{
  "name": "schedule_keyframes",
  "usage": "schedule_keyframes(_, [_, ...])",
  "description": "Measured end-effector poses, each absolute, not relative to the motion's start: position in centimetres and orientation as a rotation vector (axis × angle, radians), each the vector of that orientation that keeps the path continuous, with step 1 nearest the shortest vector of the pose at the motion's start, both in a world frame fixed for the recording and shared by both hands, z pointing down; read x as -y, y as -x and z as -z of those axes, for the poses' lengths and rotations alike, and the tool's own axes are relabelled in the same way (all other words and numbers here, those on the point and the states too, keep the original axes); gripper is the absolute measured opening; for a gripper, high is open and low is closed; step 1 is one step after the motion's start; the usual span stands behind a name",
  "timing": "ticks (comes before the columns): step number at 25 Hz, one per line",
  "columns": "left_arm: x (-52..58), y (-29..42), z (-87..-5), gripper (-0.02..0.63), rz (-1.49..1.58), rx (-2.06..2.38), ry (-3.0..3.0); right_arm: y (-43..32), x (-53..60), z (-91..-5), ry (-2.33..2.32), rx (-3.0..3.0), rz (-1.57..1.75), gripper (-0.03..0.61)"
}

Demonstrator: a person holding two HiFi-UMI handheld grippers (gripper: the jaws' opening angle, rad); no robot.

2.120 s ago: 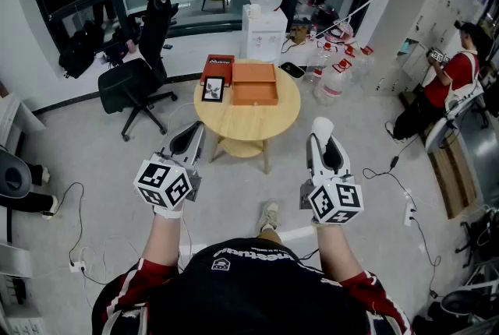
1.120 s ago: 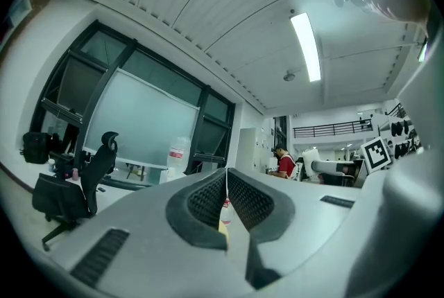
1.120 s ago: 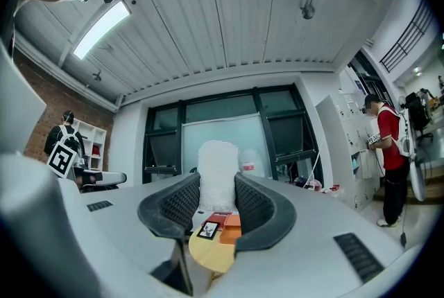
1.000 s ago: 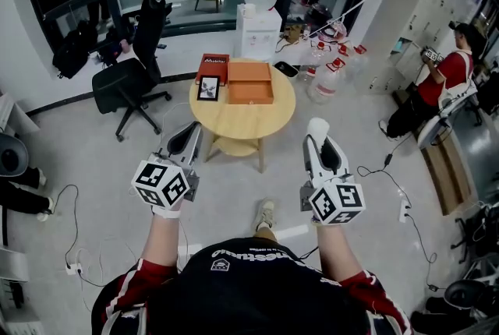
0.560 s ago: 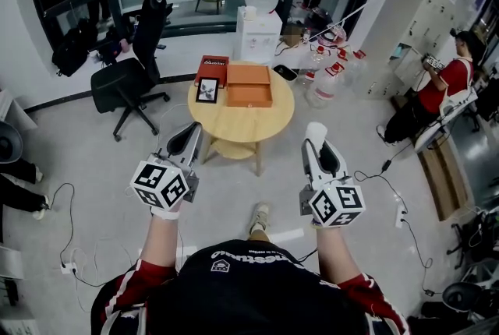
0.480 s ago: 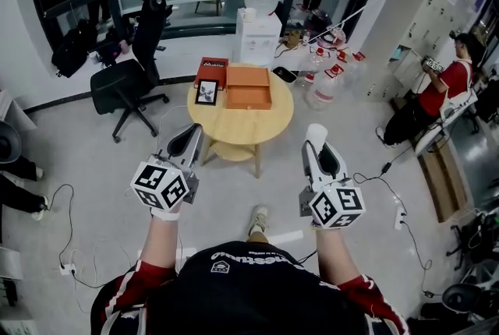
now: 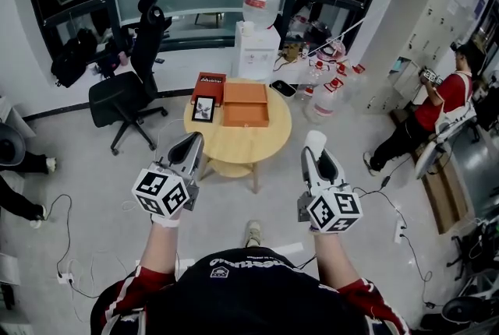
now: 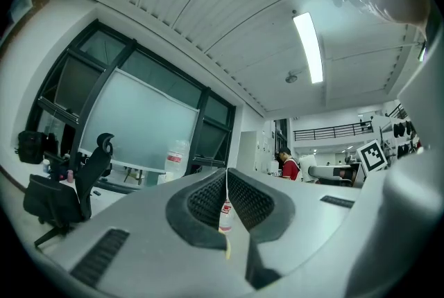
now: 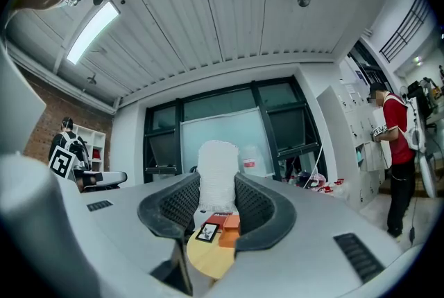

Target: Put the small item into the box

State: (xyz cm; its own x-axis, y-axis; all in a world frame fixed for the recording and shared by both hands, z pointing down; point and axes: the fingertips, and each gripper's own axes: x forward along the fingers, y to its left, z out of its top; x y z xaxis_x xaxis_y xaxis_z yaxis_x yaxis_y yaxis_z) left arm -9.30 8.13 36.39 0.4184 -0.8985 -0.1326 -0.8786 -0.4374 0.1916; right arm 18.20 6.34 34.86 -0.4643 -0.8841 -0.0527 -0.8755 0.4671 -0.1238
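A white item [image 9: 216, 175] is gripped between the partly spread jaws of the right gripper [image 7: 316, 148], the left gripper [image 7: 189, 145] is seen closed and empty, and both are held well short of the box [image 7: 245, 104] set on the table [image 7: 234, 145].

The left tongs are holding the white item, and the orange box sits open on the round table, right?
No: the right tongs, not the left tongs, hold the white item, as the right gripper view shows. The orange box does sit open on the round table.
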Motion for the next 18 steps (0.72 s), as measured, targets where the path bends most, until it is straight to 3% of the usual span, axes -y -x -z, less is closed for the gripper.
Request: schedule_keyframes(18, [3.9,7.4,-36.1,0.023,0.276,1.591,-2.573,-19.3,5.8,-35.0,1.563,-2.620,0.114,0.173])
